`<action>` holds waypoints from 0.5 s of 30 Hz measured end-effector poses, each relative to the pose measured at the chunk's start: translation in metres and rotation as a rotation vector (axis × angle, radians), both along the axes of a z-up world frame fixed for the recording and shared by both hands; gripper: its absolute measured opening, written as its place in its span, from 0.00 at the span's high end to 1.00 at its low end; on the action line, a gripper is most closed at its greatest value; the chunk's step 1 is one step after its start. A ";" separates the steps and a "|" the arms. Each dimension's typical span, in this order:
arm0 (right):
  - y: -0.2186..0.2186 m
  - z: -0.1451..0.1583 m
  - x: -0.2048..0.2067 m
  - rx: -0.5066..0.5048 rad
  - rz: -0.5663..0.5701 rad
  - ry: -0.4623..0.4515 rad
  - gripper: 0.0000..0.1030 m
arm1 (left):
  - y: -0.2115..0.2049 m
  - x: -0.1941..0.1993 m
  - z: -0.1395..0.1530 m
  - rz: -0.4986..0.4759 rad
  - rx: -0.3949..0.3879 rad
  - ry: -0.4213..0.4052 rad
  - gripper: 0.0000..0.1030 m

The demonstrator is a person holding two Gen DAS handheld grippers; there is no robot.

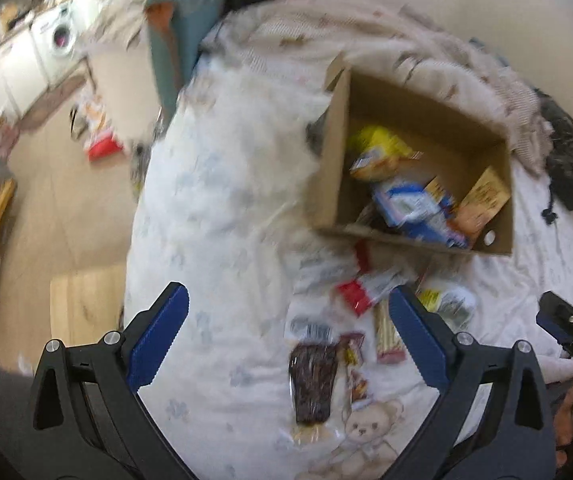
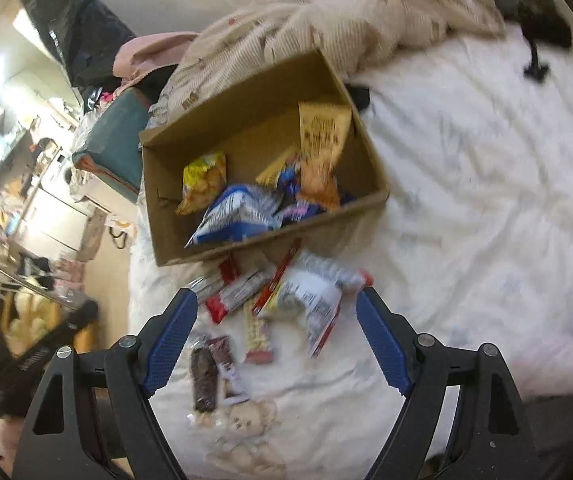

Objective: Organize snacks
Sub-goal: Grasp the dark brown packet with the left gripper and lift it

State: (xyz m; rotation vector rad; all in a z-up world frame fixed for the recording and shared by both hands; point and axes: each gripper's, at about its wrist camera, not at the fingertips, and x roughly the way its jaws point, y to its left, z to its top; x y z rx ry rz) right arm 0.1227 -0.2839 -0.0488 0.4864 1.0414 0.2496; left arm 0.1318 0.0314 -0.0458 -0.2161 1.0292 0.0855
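An open cardboard box (image 1: 332, 168) (image 2: 254, 246) stands on the white bed sheet. In it lie a yellow bag (image 1: 378, 152) (image 2: 204, 182), a blue-and-white bag (image 1: 410, 204) (image 2: 238, 212) and an orange pack (image 1: 482, 200) (image 2: 322, 132). Loose snacks lie on the sheet in front of the box: red-and-white wrappers (image 1: 366, 292) (image 2: 234, 292), a printed white bag (image 2: 314, 300), a stick pack (image 2: 258, 336) and a dark brown bar pack (image 1: 312, 380) (image 2: 204, 376). My left gripper (image 1: 288, 296) hovers open above these. My right gripper (image 2: 278, 296) is open over the same pile, holding nothing.
A striped beige blanket (image 2: 326, 12) is bunched behind the box, with a dark garment (image 1: 562, 152) at its end. A teal cushion (image 1: 182, 36) sits at the bed's far corner. The bed's edge (image 1: 138, 240) drops to a wooden floor on the left, with clutter there.
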 end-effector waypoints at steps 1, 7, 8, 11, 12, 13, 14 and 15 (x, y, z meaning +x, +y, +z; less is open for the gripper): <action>0.000 -0.001 0.001 0.001 -0.001 0.004 0.18 | 0.001 -0.001 -0.010 0.010 -0.017 0.041 0.04; -0.002 -0.006 0.005 0.025 -0.022 0.030 0.18 | -0.014 -0.002 -0.076 -0.017 -0.038 0.296 0.06; -0.003 -0.007 0.005 0.034 -0.027 0.035 0.18 | -0.015 -0.001 -0.085 -0.017 -0.032 0.323 0.08; -0.002 -0.009 0.006 0.043 -0.028 0.043 0.18 | -0.022 0.001 -0.108 -0.021 0.001 0.387 0.08; -0.002 -0.009 0.006 0.044 -0.027 0.043 0.18 | -0.026 0.002 -0.115 -0.030 0.017 0.404 0.08; -0.002 -0.008 0.006 0.045 -0.027 0.042 0.18 | -0.029 0.003 -0.120 -0.039 0.025 0.414 0.08; -0.003 -0.008 0.006 0.045 -0.028 0.040 0.18 | -0.033 0.005 -0.125 -0.053 0.037 0.428 0.08; -0.004 -0.008 0.006 0.047 -0.030 0.041 0.18 | -0.039 0.006 -0.132 -0.074 0.047 0.450 0.08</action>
